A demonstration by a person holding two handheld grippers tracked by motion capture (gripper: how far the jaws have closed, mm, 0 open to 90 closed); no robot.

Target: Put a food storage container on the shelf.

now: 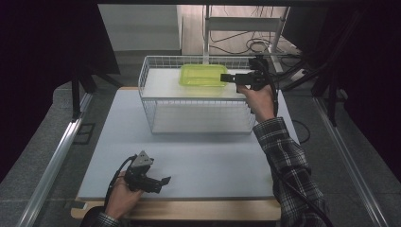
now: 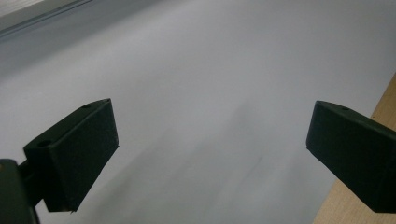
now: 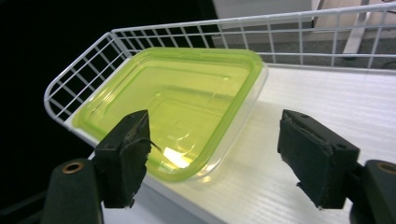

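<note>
Right now my right gripper (image 3: 212, 156) sits with jaws apart, released, nothing pressed between the pads; the translucent yellow-green plastic container (image 3: 177, 109) lies just ahead of them, lid on, on the white top shelf of the white wire basket rack (image 3: 79, 70), near its back corner. Step reads as letting go. I'd back the jaws straight off, level, clear of the container rim and the wire rail, no nudging. Left gripper (image 1: 153, 182) idles with jaws apart over the pale grey table mat (image 1: 213, 165), holding nothing.
</note>
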